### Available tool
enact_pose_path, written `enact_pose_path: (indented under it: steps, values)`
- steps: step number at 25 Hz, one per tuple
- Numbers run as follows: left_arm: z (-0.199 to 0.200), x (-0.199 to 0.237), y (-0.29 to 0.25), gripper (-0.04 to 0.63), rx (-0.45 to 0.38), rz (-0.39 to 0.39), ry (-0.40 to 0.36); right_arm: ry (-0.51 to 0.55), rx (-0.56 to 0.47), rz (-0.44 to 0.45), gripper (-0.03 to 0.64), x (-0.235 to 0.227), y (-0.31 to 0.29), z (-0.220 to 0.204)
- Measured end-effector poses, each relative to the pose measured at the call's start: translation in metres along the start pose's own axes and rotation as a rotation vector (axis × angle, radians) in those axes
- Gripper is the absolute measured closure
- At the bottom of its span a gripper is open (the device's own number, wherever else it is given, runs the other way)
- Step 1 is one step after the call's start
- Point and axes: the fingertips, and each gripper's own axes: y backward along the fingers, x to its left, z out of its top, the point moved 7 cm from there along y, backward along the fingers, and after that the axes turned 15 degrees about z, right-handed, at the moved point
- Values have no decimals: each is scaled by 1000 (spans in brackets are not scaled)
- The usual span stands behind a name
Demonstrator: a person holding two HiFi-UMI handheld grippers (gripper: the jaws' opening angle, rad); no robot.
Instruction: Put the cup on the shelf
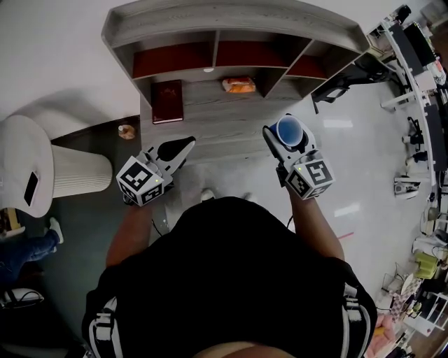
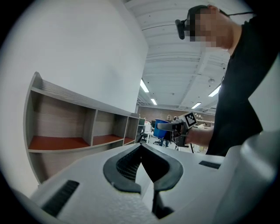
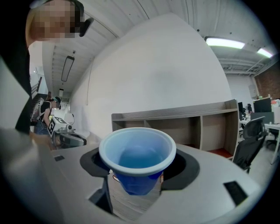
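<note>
- Grips the blue plastic cup (image 3: 137,151) between the wide-set jaws of the right gripper (image 3: 139,177), pads on the cup wall below the rim; carries it upright, mouth up, in the air in front of the shelf and not yet on it.
- Shows the left gripper (image 2: 141,148) with jaws pressed together and nothing between them, off to the side.
- Probably calls for a level carry into the grey wooden shelf unit with red-brown compartment floors (image 1: 238,21).
- Better to pick a bare compartment, stay off the divider walls, and seat the base flat before opening the jaws.
- Best to back straight out so the pads do not drag the rim, and to park the left gripper clear.
- Counts one cup, two grippers, one shelf unit and three compartments in the top row.
- Counts one dark red book (image 1: 166,101) and one orange packet (image 1: 239,85) on the lower board.
</note>
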Motion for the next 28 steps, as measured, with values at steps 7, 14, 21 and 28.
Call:
enact_pose_path:
  steps: [7, 14, 21, 28]
  values:
    - [-2, -12, -12, 580, 26, 47, 5, 29, 17, 26, 311, -20, 0, 0]
    - [8, -31, -42, 580, 22, 120, 6, 6, 13, 84, 311, -63, 8, 0]
    - [19, -58, -75, 580, 32, 149, -13, -33, 5, 160, 313, -102, 16, -6]
    - [20, -66, -84, 580, 37, 208, -11, -30, 17, 215, 312, -131, 1, -2]
